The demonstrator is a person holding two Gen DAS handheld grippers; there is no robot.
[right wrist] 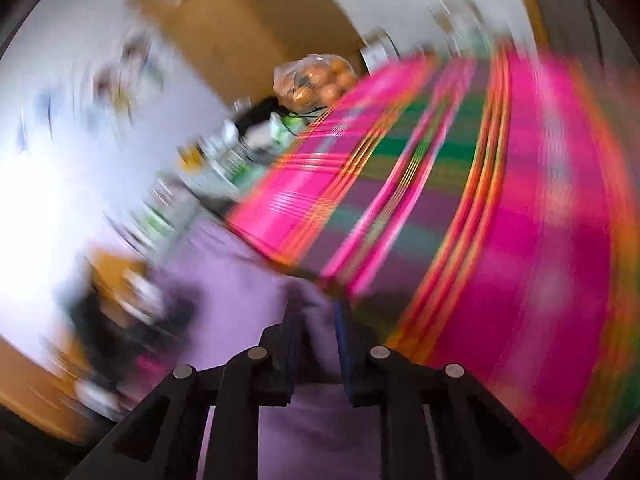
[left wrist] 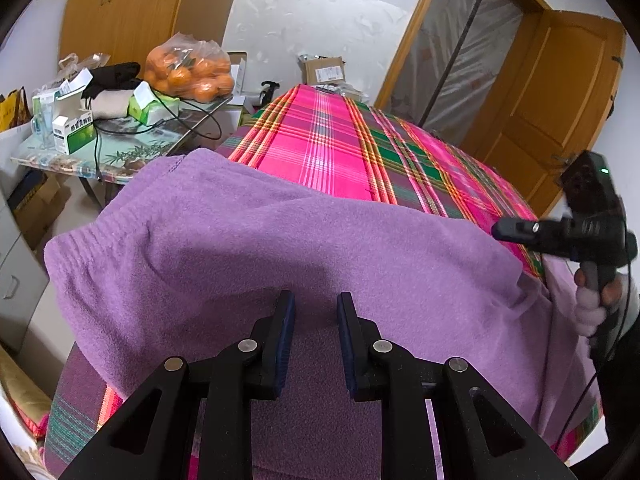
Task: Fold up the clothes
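Green-and-white box (left wrist: 73, 133) on my side table: Chinese characters, too small for me to read.
Label on cardboard carton (left wrist: 323, 70): unreadable.
My right wrist view: blurred, nothing legible.

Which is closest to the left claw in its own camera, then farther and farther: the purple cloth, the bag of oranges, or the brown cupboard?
1. Purple cloth, right beneath the left claw.
2. Bag of oranges, on the cluttered side table, upper left.
3. Brown cupboard, against the far wall.

A purple garment (left wrist: 280, 248) lies on what seems a plaid-covered bed (left wrist: 340, 140).
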